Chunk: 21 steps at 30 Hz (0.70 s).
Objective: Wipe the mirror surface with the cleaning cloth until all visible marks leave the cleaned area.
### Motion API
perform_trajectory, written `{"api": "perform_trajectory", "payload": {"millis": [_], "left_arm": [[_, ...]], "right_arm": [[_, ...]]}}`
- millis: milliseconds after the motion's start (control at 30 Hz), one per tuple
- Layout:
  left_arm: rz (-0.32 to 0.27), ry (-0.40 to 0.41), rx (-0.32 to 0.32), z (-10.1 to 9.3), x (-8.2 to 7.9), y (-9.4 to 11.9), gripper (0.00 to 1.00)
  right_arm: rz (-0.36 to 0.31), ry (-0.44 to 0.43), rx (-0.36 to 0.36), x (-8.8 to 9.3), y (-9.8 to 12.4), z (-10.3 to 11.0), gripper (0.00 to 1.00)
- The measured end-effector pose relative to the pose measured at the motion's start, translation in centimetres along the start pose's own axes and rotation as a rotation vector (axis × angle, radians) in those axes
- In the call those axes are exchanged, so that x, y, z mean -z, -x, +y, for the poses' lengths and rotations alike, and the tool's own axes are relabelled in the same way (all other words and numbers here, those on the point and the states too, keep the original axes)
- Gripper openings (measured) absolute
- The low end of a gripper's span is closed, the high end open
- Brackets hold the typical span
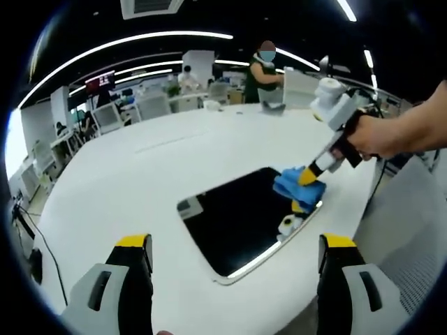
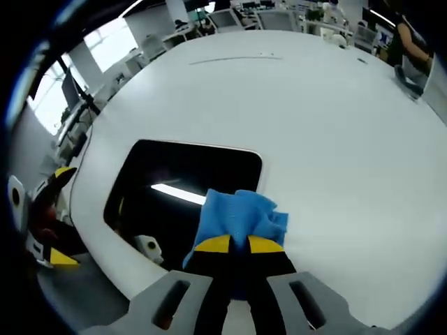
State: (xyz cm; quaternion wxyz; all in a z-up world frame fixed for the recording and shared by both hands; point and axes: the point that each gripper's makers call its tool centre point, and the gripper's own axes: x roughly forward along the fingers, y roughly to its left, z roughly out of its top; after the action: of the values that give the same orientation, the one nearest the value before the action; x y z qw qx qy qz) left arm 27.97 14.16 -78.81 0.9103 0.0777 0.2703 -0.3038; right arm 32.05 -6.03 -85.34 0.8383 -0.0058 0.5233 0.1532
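Note:
A dark rectangular mirror [image 1: 237, 220] [image 2: 181, 181] lies flat on the white table [image 1: 140, 181] [image 2: 314, 118]. A crumpled blue cleaning cloth [image 1: 299, 185] [image 2: 241, 218] rests on the mirror's far right corner in the left gripper view, on its near right part in the right gripper view. My right gripper [image 2: 239, 246] [image 1: 307, 177] is shut on the cloth and presses it against the glass, a hand holding it from the right. My left gripper [image 1: 236, 252] hovers open above the near edge of the mirror, nothing between its yellow-tipped jaws.
The table's edge runs close on the right in the left gripper view, with grey floor beyond. Desks, chairs and monitors [image 1: 105, 98] stand behind the table, where a person [image 1: 264, 70] stands at the far side. A cable [image 1: 42, 244] hangs by the left edge.

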Motion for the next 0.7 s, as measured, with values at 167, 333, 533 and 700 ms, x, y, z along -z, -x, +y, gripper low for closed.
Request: {"api": "perform_trajectory", "payload": {"millis": [167,333,533,700], "left_arm": [[0.003,0.005,0.0,0.0,0.1,0.0,0.99],[0.007,-0.011,0.021,-0.5,-0.1,-0.1,0.99],[0.008,-0.007,0.04,-0.2,0.5,0.1,0.99],[0.0,0.027,0.035,0.0,0.6,0.4,0.99]], "right_arm": [[0.002,0.006,-0.001,0.3,0.2,0.1,0.02],[0.007,0.014,0.0,0.5,0.2,0.2,0.02],[0.018,0.036,-0.008,1.4,0.7,0.7,0.03],[0.013,0.026,-0.005,1.5,0.7,0.7,0.03]]}}
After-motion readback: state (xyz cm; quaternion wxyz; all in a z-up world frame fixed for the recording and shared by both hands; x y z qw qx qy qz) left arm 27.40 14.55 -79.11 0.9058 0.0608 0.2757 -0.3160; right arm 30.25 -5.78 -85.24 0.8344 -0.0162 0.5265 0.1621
